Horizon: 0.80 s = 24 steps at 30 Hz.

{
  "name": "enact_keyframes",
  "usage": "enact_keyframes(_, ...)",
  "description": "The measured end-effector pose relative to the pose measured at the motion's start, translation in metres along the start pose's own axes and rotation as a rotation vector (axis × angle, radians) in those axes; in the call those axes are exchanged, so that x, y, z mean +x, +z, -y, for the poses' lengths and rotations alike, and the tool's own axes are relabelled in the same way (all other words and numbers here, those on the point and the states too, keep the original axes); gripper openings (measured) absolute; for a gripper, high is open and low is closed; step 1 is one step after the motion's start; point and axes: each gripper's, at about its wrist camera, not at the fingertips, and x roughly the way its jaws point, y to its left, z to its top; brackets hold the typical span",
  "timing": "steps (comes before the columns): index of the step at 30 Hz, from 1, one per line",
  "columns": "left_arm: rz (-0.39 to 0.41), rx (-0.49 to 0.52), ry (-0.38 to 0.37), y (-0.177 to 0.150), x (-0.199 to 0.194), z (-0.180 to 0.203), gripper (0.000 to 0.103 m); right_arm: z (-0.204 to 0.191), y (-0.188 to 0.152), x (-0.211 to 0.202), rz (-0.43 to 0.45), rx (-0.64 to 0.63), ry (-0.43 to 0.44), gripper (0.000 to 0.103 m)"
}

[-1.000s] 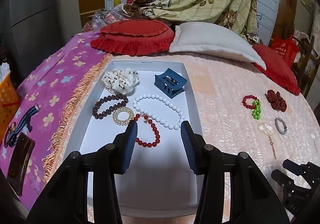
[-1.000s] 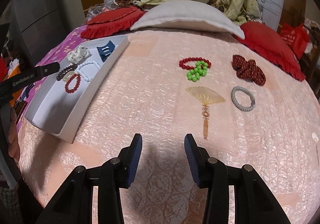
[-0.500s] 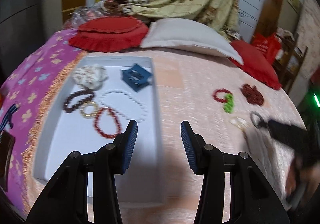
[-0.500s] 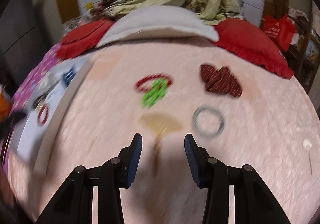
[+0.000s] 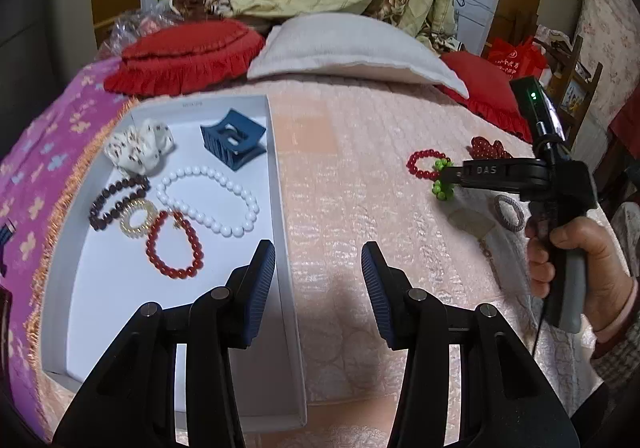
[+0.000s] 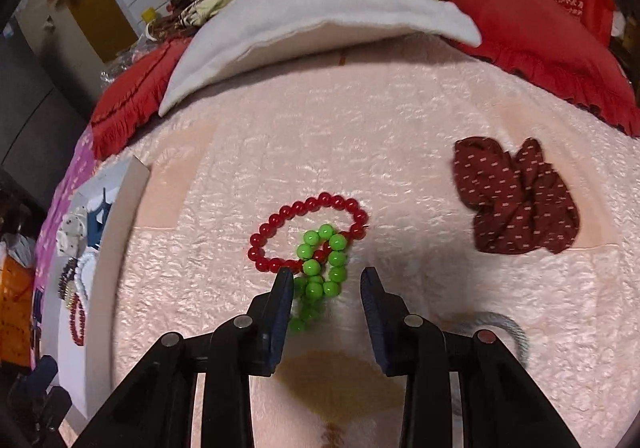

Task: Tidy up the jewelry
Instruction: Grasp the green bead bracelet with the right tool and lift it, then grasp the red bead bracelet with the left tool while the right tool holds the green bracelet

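Note:
A green bead bracelet (image 6: 322,268) lies on the pink bedspread, overlapping a red bead bracelet (image 6: 304,232). My right gripper (image 6: 326,276) points down over it. Its jaws are closing with the green beads between them, close to the left finger, and neither pad presses on them. My left gripper (image 5: 318,248) is open and holds nothing, hovering over the right wall of the white tray (image 5: 280,208). The tray holds a white scrunchie (image 5: 138,146), a blue claw clip (image 5: 232,144) and several bead bracelets.
A maroon scrunchie (image 6: 516,200), a grey hair tie (image 6: 516,332) and an amber fan-shaped ornament (image 6: 336,384) lie near the right gripper. Red cushions and a white pillow (image 6: 320,12) line the far side of the bed. A hand (image 5: 576,260) holds the right gripper's handle.
The right gripper has travelled forward across the bed to the green bracelet, and its jaws have narrowed. The left view has swung right, off the tray's middle, bringing the right gripper into view.

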Motion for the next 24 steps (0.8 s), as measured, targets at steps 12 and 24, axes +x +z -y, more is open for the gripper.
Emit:
enact_keyframes(12, -0.003, -0.013, -0.014, -0.003, -0.001, 0.003, 0.044, 0.006, -0.06, -0.042, -0.06, -0.037, 0.143, 0.009)
enact_keyframes(24, -0.131, -0.087, -0.119, 0.0, 0.011, 0.043, 0.044, 0.072, -0.125, -0.105, 0.112, -0.062, 0.017, 0.032)
